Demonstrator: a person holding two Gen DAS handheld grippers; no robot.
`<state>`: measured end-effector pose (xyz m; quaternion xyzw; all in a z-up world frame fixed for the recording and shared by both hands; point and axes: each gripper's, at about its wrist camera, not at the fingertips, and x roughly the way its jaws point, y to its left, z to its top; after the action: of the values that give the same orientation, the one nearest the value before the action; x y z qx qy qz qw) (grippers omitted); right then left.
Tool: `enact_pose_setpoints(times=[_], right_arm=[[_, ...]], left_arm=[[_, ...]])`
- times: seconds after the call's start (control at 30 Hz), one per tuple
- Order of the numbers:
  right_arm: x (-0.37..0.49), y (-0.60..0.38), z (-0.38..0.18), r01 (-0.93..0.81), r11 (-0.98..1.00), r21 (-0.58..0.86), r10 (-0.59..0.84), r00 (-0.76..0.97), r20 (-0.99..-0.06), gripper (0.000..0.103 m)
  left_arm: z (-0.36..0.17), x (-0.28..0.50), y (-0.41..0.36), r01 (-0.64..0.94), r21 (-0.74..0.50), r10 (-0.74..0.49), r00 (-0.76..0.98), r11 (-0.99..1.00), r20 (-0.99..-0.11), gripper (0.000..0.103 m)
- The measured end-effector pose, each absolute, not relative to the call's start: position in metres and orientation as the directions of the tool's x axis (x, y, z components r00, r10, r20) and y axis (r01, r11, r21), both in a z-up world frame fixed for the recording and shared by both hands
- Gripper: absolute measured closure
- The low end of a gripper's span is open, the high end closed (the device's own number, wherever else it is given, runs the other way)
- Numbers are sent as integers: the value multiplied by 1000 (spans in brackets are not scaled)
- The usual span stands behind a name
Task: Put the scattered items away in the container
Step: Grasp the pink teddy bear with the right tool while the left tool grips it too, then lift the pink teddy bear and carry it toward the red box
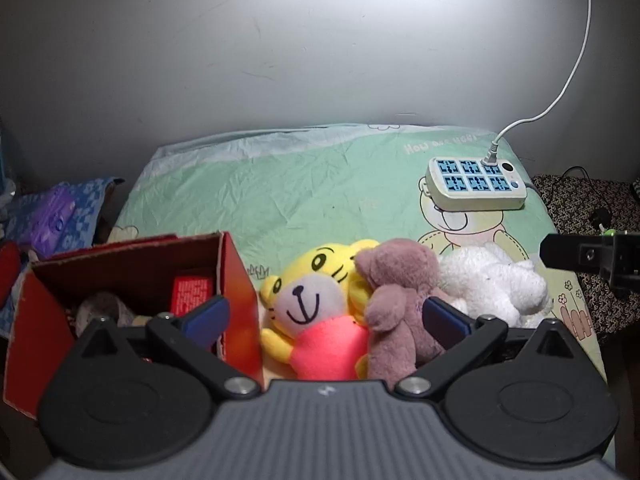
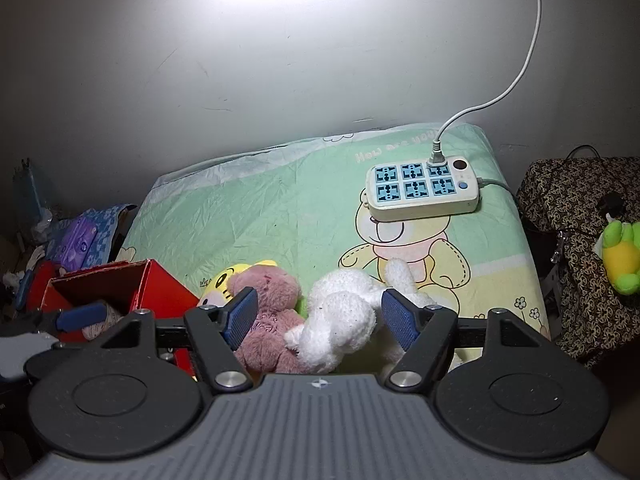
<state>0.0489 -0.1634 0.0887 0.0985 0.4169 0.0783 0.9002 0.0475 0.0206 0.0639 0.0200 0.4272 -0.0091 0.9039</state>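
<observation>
The right gripper [image 2: 317, 318] stands wide open with nothing held; its ribbed blue pads [image 2: 242, 316] bracket the white plush [image 2: 340, 316], which lies on the bed between the pink-brown bear [image 2: 268, 300] and the printed cartoon bear on the sheet. The left gripper [image 1: 326, 314] is equally spread and empty, its jaws straddling the yellow tiger toy [image 1: 308, 304] and the same bear [image 1: 394, 300], with one pad hanging over the open red box [image 1: 236, 280].

The three toys are packed against each other, so a close here may well pinch two at once or catch only loose fur, and the toy could slip out on the way to the box. The left jaw sits so near the box's cardboard wall that closing or swinging might knock or tip it. The box already holds a greyish plush and a small red carton, though how much room remains is hard to judge from this angle.

All three toys are soft, rounded and compressible: the white one shaggy, the bear short-piled, the tiger smooth with a pink shirt. The box is stiff, sharp-edged card. The sheet [image 1: 320, 184] is thin and creased. Well beyond, a hard plastic power strip [image 2: 424, 188] with a white cable rests on it.
</observation>
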Motion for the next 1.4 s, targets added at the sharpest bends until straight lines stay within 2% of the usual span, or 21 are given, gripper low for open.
enact_pose_setpoints(times=[0.23, 0.33, 0.43, 0.57, 0.6, 0.67, 0.93, 1.1, 1.2, 1.27, 1.3, 1.4], right_arm=[[45, -177, 68, -29, 957, 288, 219, 727, -651, 37], [47, -186, 53, -2, 961, 275, 186, 743, -643, 39], [50, -195, 41, -13, 955, 295, 211, 730, -650, 46], [50, -204, 33, 0, 953, 302, 205, 736, -646, 46], [50, -206, 33, 5, 952, 307, 204, 738, -643, 46], [50, -208, 33, -4, 941, 339, 229, 745, -627, 46], [67, -157, 38, -210, 907, 366, 403, 688, -604, 46], [83, -123, 25, -303, 889, 343, 457, 612, -645, 46], [89, -110, 14, -317, 897, 309, 442, 586, -679, 44], [93, -108, 6, -308, 903, 299, 427, 564, -707, 43], [95, -108, 3, -304, 901, 309, 431, 549, -716, 41], [102, -116, -5, -283, 889, 361, 458, 526, -716, 36]], left_arm=[[42, 43, 19, 0, -12, -9, 638, 1000, -770, 1], [33, 45, 10, 27, 26, 3, 639, 999, -769, 1], [23, 50, 6, 54, 38, -4, 627, 998, -779, 10], [12, 58, 7, 74, -24, -63, 589, 997, -806, 12], [10, 60, 7, 80, -27, -68, 585, 996, -808, 15], [6, 61, 7, 94, -34, -82, 584, 995, -807, 14], [0, 62, 17, 126, -174, -215, 557, 977, -802, 34], [-3, 55, 14, 186, -158, -236, 545, 970, -804, 40], [-11, 52, 13, 209, -135, -229, 530, 968, -816, 41], [-16, 57, 14, 204, -150, -237, 515, 967, -824, 47], [-17, 60, 14, 200, -164, -245, 507, 966, -826, 53], [-19, 66, 13, 211, -176, -260, 500, 962, -826, 58]])
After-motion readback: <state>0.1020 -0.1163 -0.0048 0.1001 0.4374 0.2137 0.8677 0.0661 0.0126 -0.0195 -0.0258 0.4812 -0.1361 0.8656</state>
